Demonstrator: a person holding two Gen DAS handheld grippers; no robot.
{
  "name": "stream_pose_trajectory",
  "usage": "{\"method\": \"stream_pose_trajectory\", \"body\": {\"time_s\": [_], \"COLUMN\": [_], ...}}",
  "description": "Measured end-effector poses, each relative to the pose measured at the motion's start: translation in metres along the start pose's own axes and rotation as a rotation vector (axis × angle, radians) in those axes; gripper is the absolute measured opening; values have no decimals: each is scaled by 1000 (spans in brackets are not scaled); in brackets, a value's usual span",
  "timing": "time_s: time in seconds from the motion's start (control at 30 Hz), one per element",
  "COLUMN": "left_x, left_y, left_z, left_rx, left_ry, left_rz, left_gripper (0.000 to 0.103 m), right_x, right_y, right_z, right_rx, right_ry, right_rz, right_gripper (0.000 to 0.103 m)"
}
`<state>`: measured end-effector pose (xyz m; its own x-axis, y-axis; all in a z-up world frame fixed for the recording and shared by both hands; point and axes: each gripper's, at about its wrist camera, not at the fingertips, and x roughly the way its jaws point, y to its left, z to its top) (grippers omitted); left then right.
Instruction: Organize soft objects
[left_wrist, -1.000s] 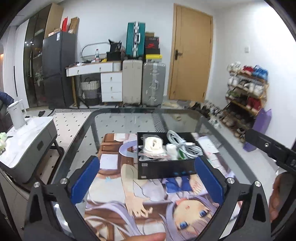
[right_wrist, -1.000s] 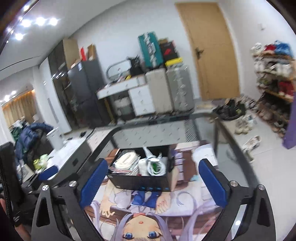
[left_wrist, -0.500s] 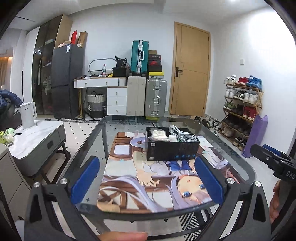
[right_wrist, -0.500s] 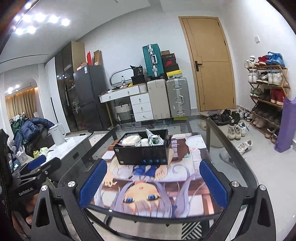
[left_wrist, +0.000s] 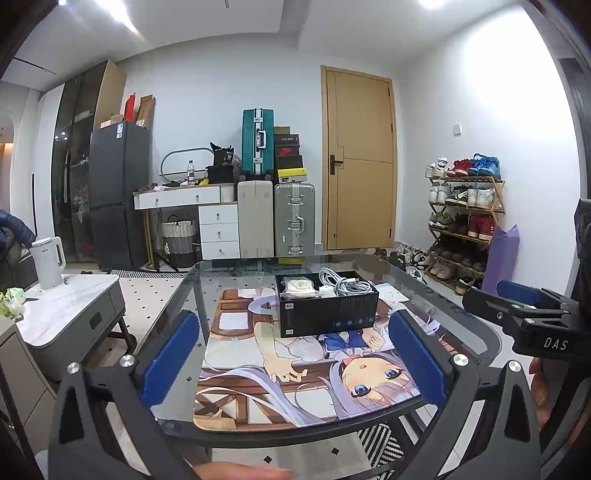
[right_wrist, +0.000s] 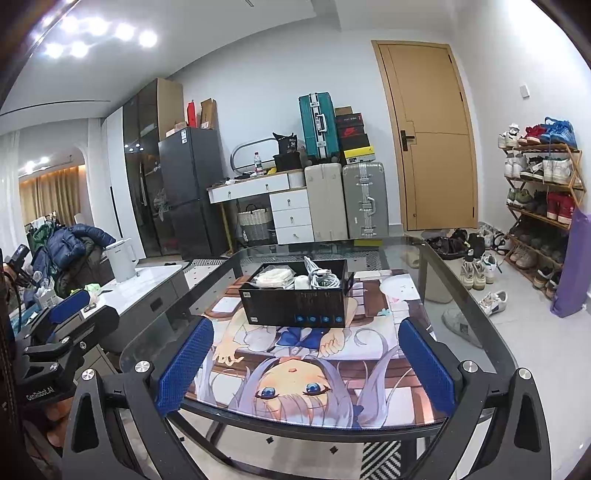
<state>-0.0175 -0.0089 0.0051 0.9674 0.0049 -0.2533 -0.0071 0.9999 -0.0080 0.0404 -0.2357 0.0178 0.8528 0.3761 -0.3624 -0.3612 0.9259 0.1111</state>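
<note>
A black box (left_wrist: 328, 309) stands on a printed anime mat (left_wrist: 295, 369) on the glass table (left_wrist: 480, 332). In it lie a coiled white cable (left_wrist: 341, 284) and a pale rolled strap (left_wrist: 297, 286). It also shows in the right wrist view (right_wrist: 295, 301), with the cable (right_wrist: 321, 275) and strap (right_wrist: 275, 277). My left gripper (left_wrist: 291, 360) is open and empty, held back near the table's front edge. My right gripper (right_wrist: 304, 363) is open and empty, also well short of the box. Each gripper shows at the edge of the other's view.
A grey side cabinet (left_wrist: 66, 314) with a white kettle (left_wrist: 48, 262) stands left of the table. Suitcases (left_wrist: 277, 218), a desk and a fridge line the far wall. A shoe rack (left_wrist: 465, 221) and loose shoes (right_wrist: 476, 269) are at the right.
Both grippers have pulled back and up from the box, which now sits farther away and smaller. Both stay open and empty. The box's contents have not moved.
</note>
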Motion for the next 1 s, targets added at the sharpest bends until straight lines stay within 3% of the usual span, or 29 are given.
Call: {"method": "stream_pose_trajectory", "body": {"time_s": [1.0], "left_x": [-4], "left_y": [0], "left_z": [1], "left_rx": [-2], "left_ry": [-15], "left_rz": [27], "left_gripper": [103], "right_x": [-1], "right_y": [13], "right_z": [-5], "right_rx": [-45], "right_ry": [-1], "right_rz": [11], "right_gripper": [102]}}
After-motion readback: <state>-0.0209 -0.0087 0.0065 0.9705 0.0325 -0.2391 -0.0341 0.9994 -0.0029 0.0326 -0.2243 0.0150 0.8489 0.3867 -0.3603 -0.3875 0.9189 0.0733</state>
